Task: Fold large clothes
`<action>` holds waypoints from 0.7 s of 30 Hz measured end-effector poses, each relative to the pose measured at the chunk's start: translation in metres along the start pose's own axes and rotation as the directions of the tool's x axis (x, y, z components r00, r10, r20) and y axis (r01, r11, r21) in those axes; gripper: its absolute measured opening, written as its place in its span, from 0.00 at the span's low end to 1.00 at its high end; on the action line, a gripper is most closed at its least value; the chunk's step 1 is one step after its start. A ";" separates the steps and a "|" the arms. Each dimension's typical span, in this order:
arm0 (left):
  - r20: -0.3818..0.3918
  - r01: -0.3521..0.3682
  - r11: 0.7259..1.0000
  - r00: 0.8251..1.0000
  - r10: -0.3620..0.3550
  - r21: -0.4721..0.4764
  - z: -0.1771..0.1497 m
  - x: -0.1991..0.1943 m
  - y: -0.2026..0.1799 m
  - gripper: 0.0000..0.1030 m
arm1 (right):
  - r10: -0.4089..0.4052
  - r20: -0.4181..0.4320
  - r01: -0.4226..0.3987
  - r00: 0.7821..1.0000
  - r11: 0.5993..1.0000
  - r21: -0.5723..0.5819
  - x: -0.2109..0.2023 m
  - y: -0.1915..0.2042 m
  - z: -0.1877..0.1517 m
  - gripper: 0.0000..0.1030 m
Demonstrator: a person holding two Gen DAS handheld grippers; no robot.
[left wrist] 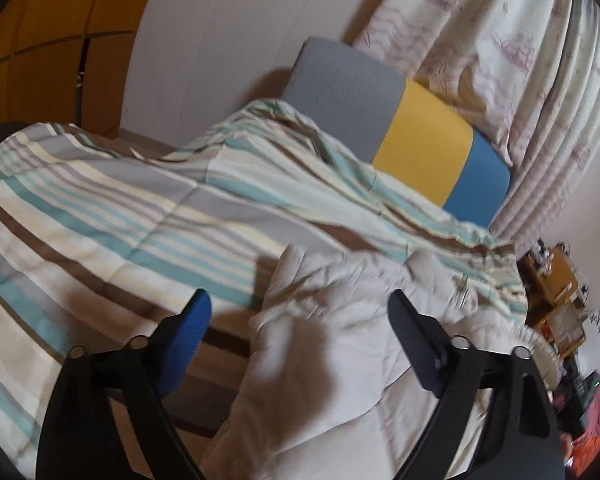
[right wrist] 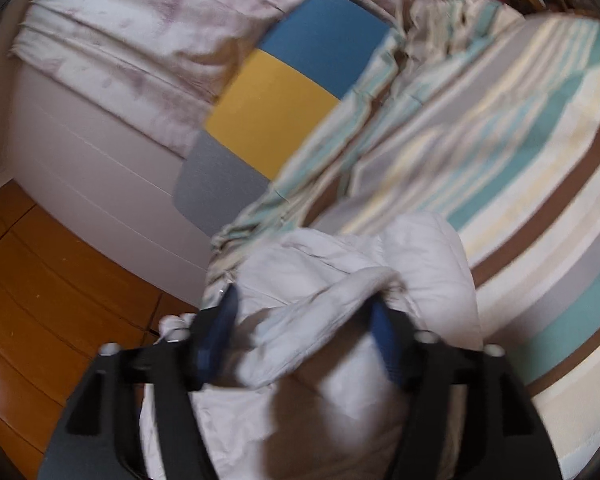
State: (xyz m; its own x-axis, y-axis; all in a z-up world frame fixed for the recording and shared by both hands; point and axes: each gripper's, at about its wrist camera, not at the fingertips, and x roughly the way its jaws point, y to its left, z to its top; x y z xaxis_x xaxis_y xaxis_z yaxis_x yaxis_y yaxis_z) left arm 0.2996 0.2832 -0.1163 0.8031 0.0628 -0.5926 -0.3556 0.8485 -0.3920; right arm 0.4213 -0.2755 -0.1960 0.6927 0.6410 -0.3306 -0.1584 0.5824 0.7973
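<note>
A white padded garment (left wrist: 340, 280) lies crumpled on the striped bed cover (left wrist: 100, 208). My left gripper (left wrist: 300, 296) hangs just above it, jaws wide apart; the blue pad (left wrist: 192, 328) and the dark finger stand either side of the cloth without pressing it. In the right wrist view the same garment (right wrist: 420, 264) sits near the bed's edge. My right gripper (right wrist: 302, 302) is open over it, and a raised fold of the white cloth lies loosely between its blue pads (right wrist: 380, 328).
A grey, yellow and blue cushion (left wrist: 416, 148) leans at the head of the bed against a pale patterned curtain (left wrist: 520, 60). Wooden floor (right wrist: 40, 280) lies beside the bed. Cluttered furniture (left wrist: 560, 292) stands at the far right.
</note>
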 end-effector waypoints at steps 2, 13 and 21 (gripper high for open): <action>-0.022 0.019 1.000 1.000 -0.019 0.010 -0.007 0.004 0.002 0.90 | -0.023 0.064 0.025 0.998 0.999 -0.041 -0.014 0.008 -0.003 0.94; -0.222 -0.044 0.996 0.973 0.060 0.075 -0.028 0.061 0.016 0.93 | -0.321 -0.215 0.284 0.922 0.940 -0.189 0.010 -0.015 -0.026 0.97; -0.368 0.048 0.996 0.929 -0.019 0.070 -0.052 0.077 0.011 0.52 | -0.240 -0.321 0.200 0.916 0.968 -0.155 0.032 -0.020 -0.036 0.56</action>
State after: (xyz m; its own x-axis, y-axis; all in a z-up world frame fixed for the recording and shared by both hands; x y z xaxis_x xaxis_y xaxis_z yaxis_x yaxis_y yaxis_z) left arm 0.3324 0.2699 -0.2028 0.5769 -0.1511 -0.8027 -0.2824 0.8852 -0.3696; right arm 0.4214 -0.2487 -0.2404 0.4472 0.6075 -0.6565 -0.1238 0.7689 0.6272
